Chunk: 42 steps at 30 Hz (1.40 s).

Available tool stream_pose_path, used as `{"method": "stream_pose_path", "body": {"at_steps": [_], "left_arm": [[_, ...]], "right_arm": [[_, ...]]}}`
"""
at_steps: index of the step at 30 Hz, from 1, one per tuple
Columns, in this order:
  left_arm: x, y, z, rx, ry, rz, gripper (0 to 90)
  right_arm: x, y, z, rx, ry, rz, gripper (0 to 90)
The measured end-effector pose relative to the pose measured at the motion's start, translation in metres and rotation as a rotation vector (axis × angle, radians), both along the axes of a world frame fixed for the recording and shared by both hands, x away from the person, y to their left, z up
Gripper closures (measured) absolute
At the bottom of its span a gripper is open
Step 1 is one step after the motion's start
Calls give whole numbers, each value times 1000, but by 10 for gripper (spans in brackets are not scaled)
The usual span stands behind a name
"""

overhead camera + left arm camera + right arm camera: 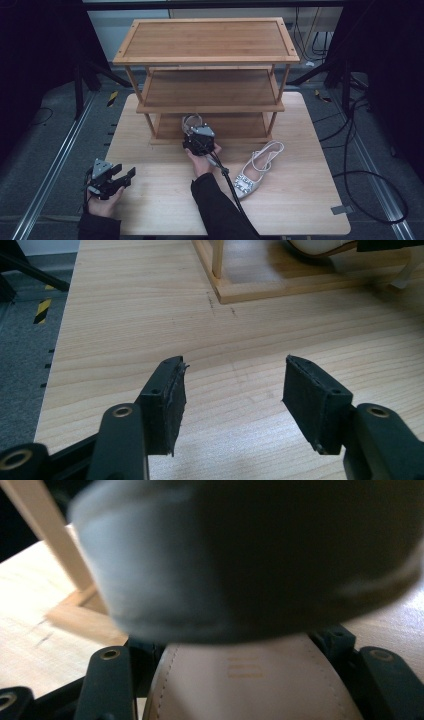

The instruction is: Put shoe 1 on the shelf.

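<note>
The right gripper (192, 131) squeezes 1 shoe (191, 121) at the rack's (210, 102) bottom shelf (almost in). The left gripper (125, 176) waits open and empty. Another shoe (258, 167) is left.

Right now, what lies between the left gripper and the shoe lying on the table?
The high view shows bare table, then the person's right forearm and its cable between the left gripper and the shoe.

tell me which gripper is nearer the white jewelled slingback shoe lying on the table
Right. The right gripper works at the wooden rack's bottom shelf, just up-left of the white jewelled slingback shoe. The left gripper sits open near the table's left edge, far across from it.
</note>
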<state>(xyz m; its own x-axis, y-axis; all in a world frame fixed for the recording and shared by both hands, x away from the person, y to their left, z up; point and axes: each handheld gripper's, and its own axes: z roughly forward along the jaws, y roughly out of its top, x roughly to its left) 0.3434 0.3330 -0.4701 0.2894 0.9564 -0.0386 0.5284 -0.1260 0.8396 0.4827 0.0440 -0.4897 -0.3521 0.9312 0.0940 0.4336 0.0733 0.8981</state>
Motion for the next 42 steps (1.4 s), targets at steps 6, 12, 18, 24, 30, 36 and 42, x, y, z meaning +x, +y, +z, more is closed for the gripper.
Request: {"method": "stream_pose_path", "body": {"at_steps": [6, 12, 18, 24, 30, 36, 42], "left_arm": [[0, 1, 0, 0, 2, 0, 410], [0, 0, -1, 1, 4, -2, 409], [0, 0, -1, 1, 6, -4, 408], [-1, -1, 0, 3, 4, -10, 410], [-1, -2, 0, 5, 6, -13, 420], [0, -1, -1, 3, 9, -14, 431], [0, -1, -1, 0, 9, -15, 435]], "right_arm": [[4, -3, -6, -3, 14, -22, 387], [3, -1, -9, -49, 26, -19, 357], [-8, -9, -1, -56, 3, 36, 212], [-33, -22, 6, -39, -18, 66, 204], [-42, -28, -11, -72, 62, 88, 332], [-36, -28, -18, -78, 101, 86, 613], [-29, -23, -18, -113, 118, 74, 765]]}}
